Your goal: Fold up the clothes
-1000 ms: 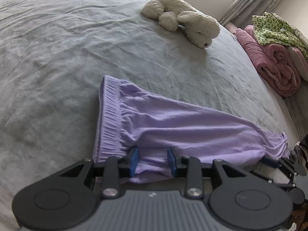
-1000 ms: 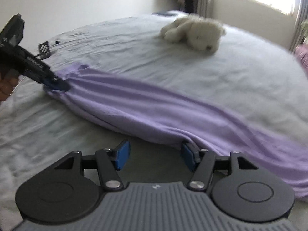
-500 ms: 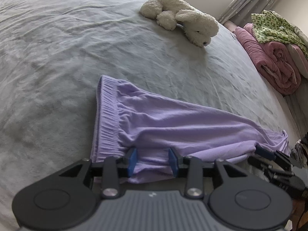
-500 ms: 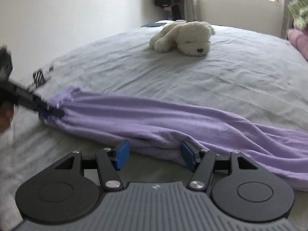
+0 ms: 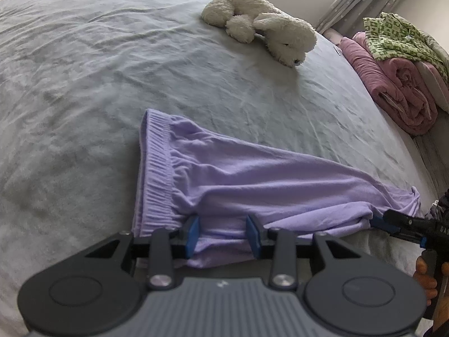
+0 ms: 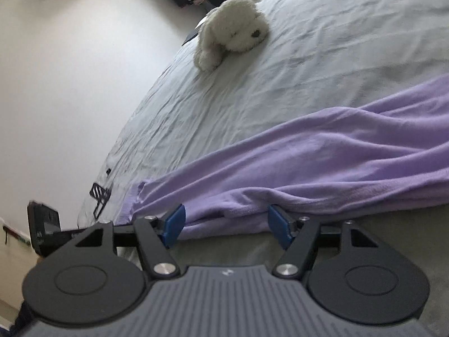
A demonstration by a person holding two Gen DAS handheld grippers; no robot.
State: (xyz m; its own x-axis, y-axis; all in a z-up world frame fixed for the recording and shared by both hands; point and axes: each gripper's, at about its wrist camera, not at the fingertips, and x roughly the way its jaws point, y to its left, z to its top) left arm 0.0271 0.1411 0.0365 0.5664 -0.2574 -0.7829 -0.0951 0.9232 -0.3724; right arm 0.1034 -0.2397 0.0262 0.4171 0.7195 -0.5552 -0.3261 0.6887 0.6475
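On the bed (image 5: 112, 70) near edge lie lilac trousers (image 5: 252, 174); left tongs (image 5: 223, 234) clamp their bunched waist, right tongs (image 6: 227, 226) (just widened) stand open around the hem.

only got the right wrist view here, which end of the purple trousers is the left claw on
observer: The waistband end. The left claw is shut on a bunch of the purple trousers, right beside the elastic waistband.
operator: and where along the leg is my right claw
observer: Near the leg cuff, as the left wrist view shows the right claw. Its jaws have just been opening, and the cloth edge between them is not pinched.
operator: anything beside the bed
observer: A rolled pink quilt with a green patterned garment on top, past the plush dog.
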